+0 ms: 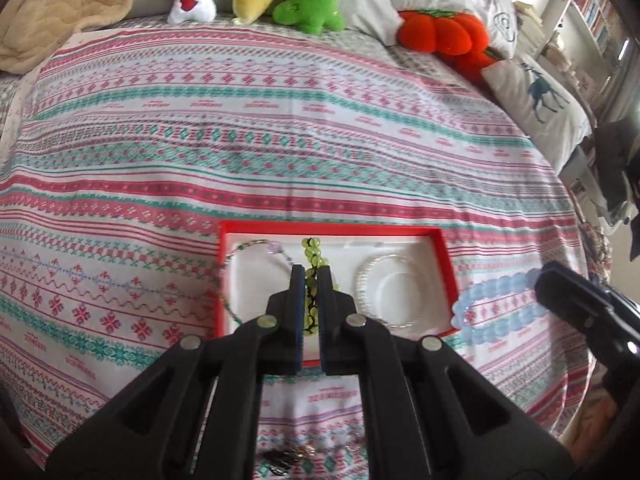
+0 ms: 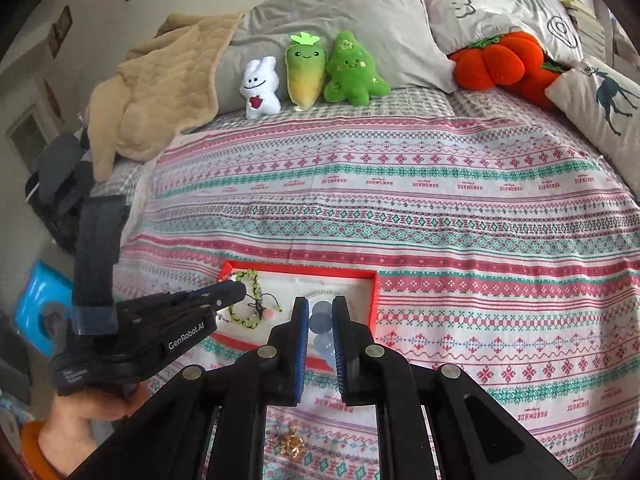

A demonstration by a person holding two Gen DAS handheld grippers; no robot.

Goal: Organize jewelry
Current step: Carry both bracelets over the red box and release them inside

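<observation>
A red jewelry box (image 1: 328,227) with a white liner lies on the patterned bedspread; it also shows in the right wrist view (image 2: 376,296). My left gripper (image 1: 311,276) is shut on a green bead bracelet (image 1: 312,250) over the box's middle. A thin beaded necklace (image 1: 232,264) lies at the box's left and a clear bracelet (image 1: 366,276) at its right. My right gripper (image 2: 321,312) is shut on a pale blue bead bracelet (image 2: 321,322), which drapes on the cloth right of the box (image 1: 500,304). In the right wrist view the left gripper (image 2: 236,290) reaches over the green bracelet (image 2: 250,300).
Small gold and dark jewelry pieces (image 2: 290,446) lie on the cloth near me (image 1: 288,456). Plush toys (image 2: 308,72), an orange pumpkin plush (image 2: 500,62), pillows and a beige blanket (image 2: 156,92) sit at the bed's far end. The bed's edge falls away at left.
</observation>
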